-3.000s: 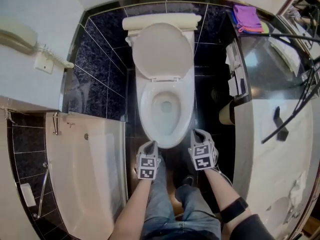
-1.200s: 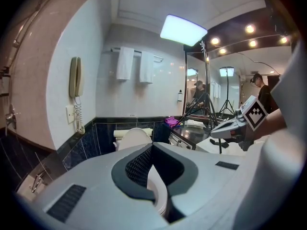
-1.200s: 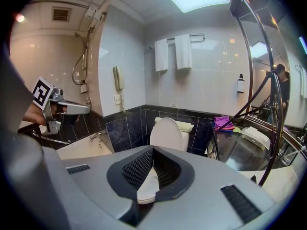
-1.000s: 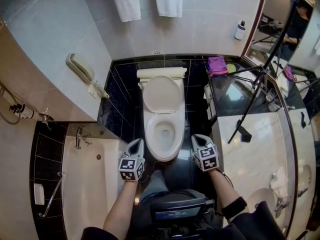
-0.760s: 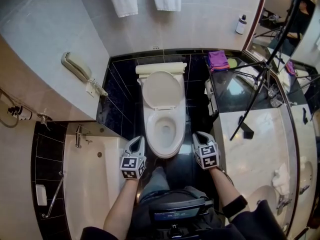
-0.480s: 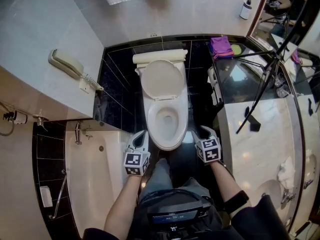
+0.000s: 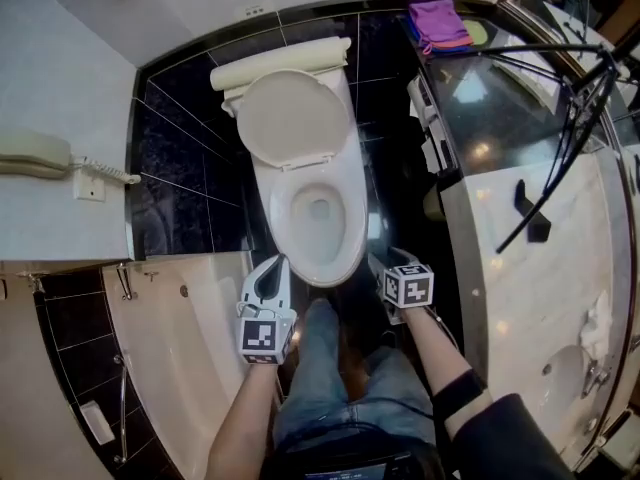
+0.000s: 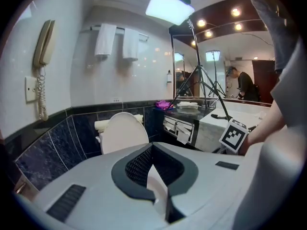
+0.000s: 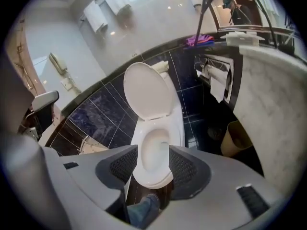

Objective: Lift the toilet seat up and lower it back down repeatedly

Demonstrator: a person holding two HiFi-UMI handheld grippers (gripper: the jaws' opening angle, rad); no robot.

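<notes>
Flanking the white bathtub (image 7: 170,368), the toilet (image 7: 345,243) is standing with its toilet seat (image 7: 293,118) leaning upright against the tank (image 7: 280,63). Near the front of the bowl (image 7: 320,218), the right gripper (image 7: 388,260) is hovering wide apart and empty, its jaws having just been opening. The left gripper (image 7: 276,265) is hovering beside it, jaws pinched together, gripping nothing.

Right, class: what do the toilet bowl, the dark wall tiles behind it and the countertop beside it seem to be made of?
Toilet bowl: probably glazed ceramic; smooth, white, with a glossy sheen.
Dark wall tiles: polished stone or glazed tile, hard to say which; speckled blue-black squares with thin pale joint lines.
Countertop: polished marble or a look-alike; pale, faintly veined, with bright light spots on it.
</notes>
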